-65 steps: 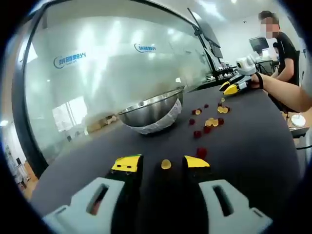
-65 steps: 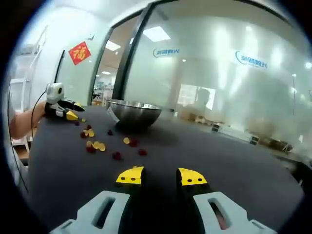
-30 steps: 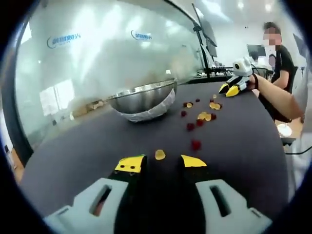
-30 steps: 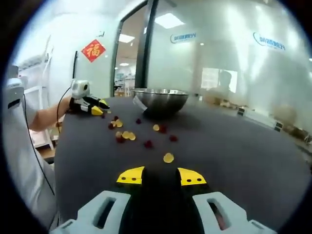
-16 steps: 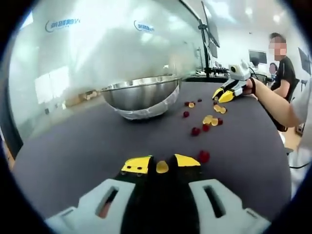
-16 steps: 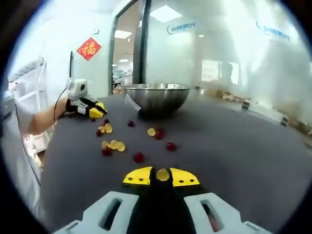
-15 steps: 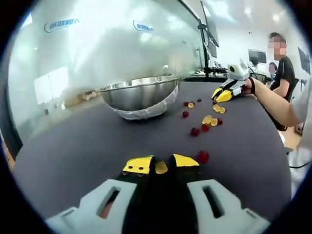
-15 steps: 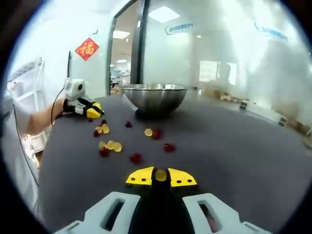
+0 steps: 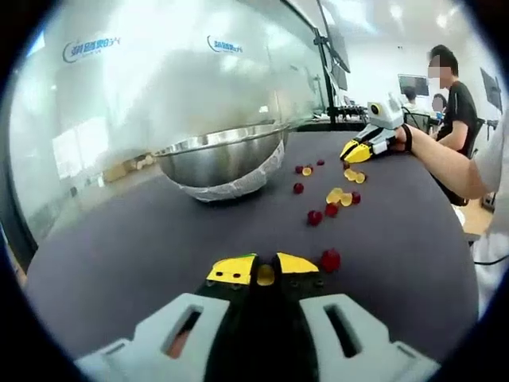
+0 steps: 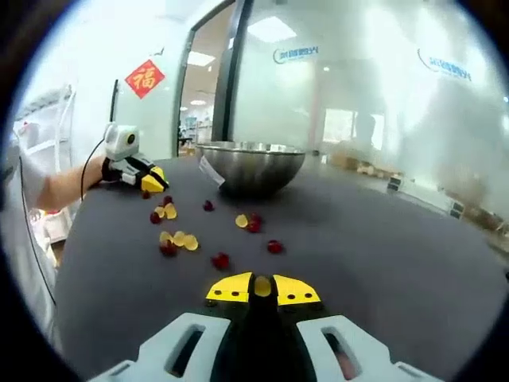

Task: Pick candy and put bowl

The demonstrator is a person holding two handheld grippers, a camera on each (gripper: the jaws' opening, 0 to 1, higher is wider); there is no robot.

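A steel bowl (image 9: 219, 159) stands on the dark table (image 9: 119, 239), with several red and yellow candies scattered beside it. My left gripper (image 9: 266, 269) is shut on a yellow candy (image 9: 266, 275) just above the tabletop; a red candy (image 9: 330, 259) lies to its right. In the right gripper view the bowl (image 10: 250, 165) stands straight ahead. My right gripper (image 10: 263, 286) is shut on a yellow candy (image 10: 262, 287), and a red candy (image 10: 221, 260) lies just ahead on the left.
Another hand-held gripper (image 9: 355, 151) rests at the far side by the yellow candies; it also shows as a gripper (image 10: 151, 181) on a person's arm. A glass wall (image 9: 159, 72) runs behind the bowl. A person (image 9: 457, 103) stands at the far right.
A second ago both grippers stood open with a yellow candy lying ahead of each. Each has since moved up to its candy and shut on it.
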